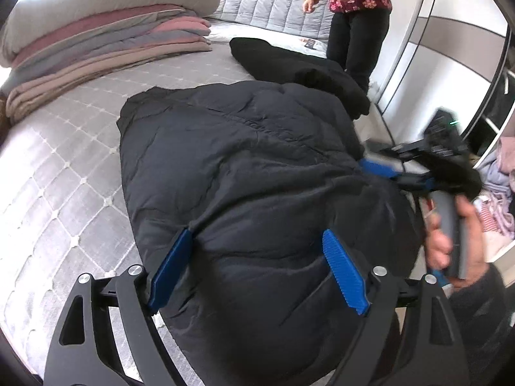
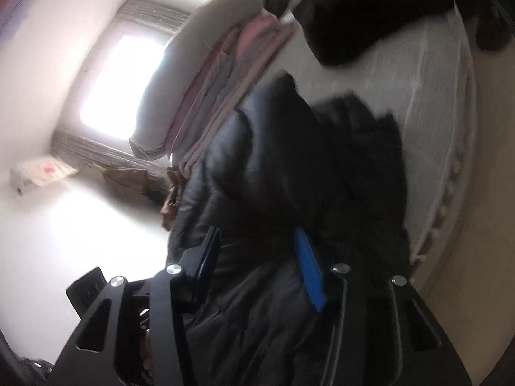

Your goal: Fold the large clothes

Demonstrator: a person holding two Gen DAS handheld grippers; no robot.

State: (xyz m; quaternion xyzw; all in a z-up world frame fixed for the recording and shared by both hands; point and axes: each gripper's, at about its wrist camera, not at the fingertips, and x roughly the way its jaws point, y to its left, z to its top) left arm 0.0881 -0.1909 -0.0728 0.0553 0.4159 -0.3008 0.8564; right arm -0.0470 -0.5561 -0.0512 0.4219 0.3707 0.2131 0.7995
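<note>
A large black puffer jacket [image 1: 244,167] lies bunched on the grey quilted bed [image 1: 58,173]. My left gripper [image 1: 257,257] has its blue fingers wide apart with jacket fabric bulging between them. My right gripper shows at the jacket's right edge in the left wrist view [image 1: 383,167], its blue fingers against the fabric. In the blurred right wrist view the right gripper [image 2: 257,257] has its jaws apart with the jacket [image 2: 289,167] between them.
A stack of folded pink and grey blankets [image 1: 106,38] with a pillow on top sits at the bed's far left. Another black garment [image 1: 289,61] lies behind the jacket. A person in a floral top [image 1: 354,9] stands beyond the bed. A wardrobe [image 1: 450,64] is at right.
</note>
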